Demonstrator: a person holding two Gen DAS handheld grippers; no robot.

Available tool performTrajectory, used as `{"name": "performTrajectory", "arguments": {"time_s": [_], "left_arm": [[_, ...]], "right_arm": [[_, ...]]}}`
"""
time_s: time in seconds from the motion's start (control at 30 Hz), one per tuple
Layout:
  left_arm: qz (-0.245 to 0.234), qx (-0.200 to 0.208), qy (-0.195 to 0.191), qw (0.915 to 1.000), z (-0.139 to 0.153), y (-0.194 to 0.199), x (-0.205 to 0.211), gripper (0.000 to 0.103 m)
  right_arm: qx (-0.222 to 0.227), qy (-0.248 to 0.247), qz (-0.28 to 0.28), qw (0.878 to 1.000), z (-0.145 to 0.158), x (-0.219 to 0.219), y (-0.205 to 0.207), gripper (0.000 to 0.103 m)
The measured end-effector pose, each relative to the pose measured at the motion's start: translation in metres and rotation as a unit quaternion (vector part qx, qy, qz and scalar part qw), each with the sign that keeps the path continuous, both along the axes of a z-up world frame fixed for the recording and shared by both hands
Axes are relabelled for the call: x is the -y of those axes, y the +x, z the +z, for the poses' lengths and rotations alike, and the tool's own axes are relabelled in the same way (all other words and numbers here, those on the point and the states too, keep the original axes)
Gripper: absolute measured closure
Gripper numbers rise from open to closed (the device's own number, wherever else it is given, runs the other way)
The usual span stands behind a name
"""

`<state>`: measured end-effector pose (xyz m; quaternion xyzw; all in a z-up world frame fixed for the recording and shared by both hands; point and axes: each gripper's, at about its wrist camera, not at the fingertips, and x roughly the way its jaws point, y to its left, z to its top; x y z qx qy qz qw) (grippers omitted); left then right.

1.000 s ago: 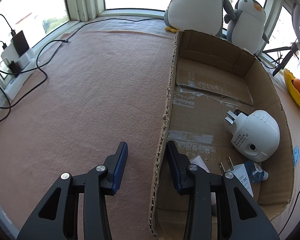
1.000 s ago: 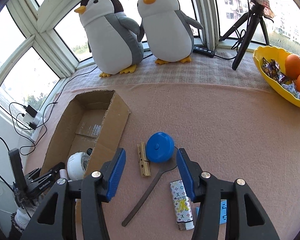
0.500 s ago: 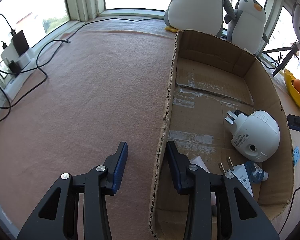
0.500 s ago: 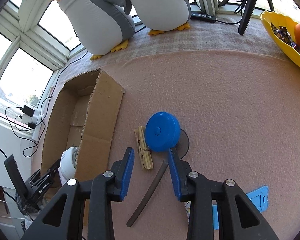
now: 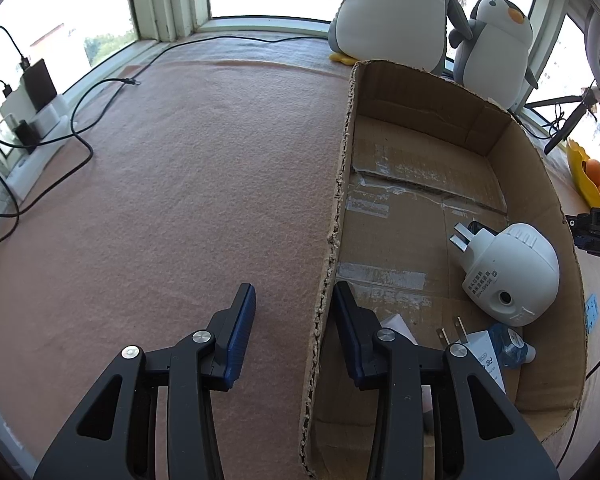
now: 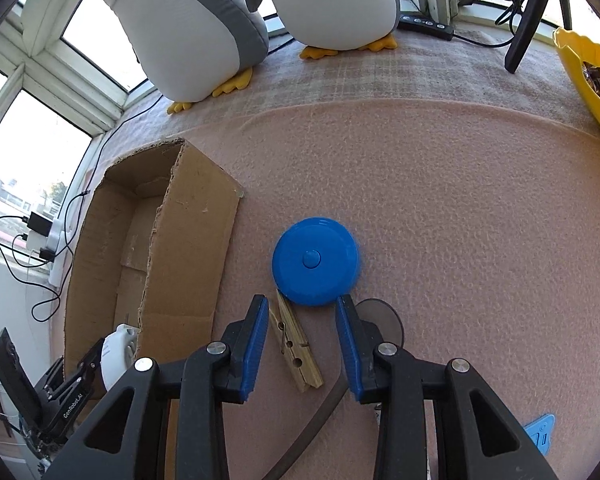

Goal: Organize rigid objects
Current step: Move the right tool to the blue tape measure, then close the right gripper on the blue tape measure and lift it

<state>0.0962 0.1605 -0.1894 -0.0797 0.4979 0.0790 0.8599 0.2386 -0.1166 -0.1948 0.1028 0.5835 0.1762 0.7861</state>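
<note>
Your right gripper [image 6: 302,334] hangs low over the desk [image 6: 460,208] with its jaws apart and nothing between the pads but the wooden clothespin [image 6: 296,346], which lies on the felt closer to the left finger; the blue round case [image 6: 315,261] sits just past the fingertips, touching or nearly touching the clothespin's far end. That crowding looks like the main risk — if you close here meaning to take the clothespin, the right finger may catch the dark spoon [image 6: 374,326] lying under it, or the tips may nudge the blue case and roll it away. Your left gripper [image 5: 294,312] also stands apart, straddling the near wall of the cardboard box [image 5: 342,184], one finger outside and one inside; closing or shifting it could tip or drag the box. Inside the box lie a white plug-in device [image 5: 508,272], a small blue bottle [image 5: 510,344] and a white charger [image 5: 480,348], the last partly hidden behind the left gripper. The spoon's handle runs out of sight below the right gripper, and a blue flat item [image 6: 540,436] at the right edge is too cut off to name.
</note>
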Motion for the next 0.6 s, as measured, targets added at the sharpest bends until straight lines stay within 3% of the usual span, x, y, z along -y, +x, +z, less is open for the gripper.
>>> {"name": "performTrajectory", "arguments": {"time_s": [0.2, 0.3, 0.6], "left_arm": [[0.0, 0.0, 0.0, 1.0, 0.0, 0.001, -0.001, 0.065], [0.0, 0.001, 0.002, 1.0, 0.0, 0.001, -0.001, 0.065], [0.0, 0.001, 0.002, 1.0, 0.0, 0.001, -0.001, 0.065]], "right_arm": [[0.038, -0.036, -0.006, 0.999, 0.011, -0.002, 0.001, 0.07], [0.051, -0.058, -0.007, 0.997, 0.013, -0.005, 0.004, 0.057], [0.067, -0.119, 0.021, 0.99, 0.002, -0.03, 0.009, 0.057]]}}
